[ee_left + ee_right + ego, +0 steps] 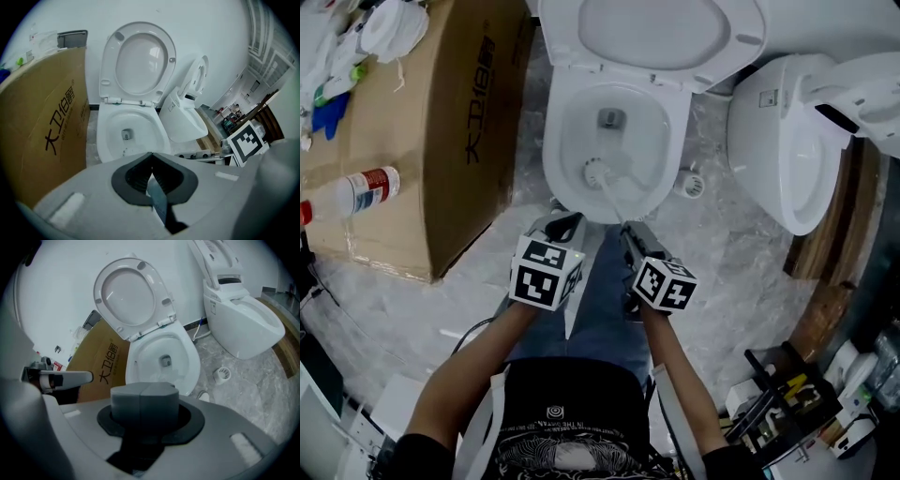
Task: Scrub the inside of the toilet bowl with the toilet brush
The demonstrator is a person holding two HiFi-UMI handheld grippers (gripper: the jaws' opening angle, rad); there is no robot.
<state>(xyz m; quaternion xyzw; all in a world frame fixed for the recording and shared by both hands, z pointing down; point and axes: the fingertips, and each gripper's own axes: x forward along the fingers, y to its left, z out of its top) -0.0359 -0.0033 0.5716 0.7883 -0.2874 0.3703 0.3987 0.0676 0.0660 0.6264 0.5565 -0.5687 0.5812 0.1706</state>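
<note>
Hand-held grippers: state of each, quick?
Left hand-held gripper: closed, nothing between the jaws.
Right hand-held gripper: closed on the handle of the toilet brush.

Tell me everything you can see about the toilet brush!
The toilet brush has a round white bristly head and a thin pale handle. The head sits low inside the toilet bowl, toward its near side. The handle slants up and back to the right gripper, whose jaws are shut on it. It looks like plastic.
</note>
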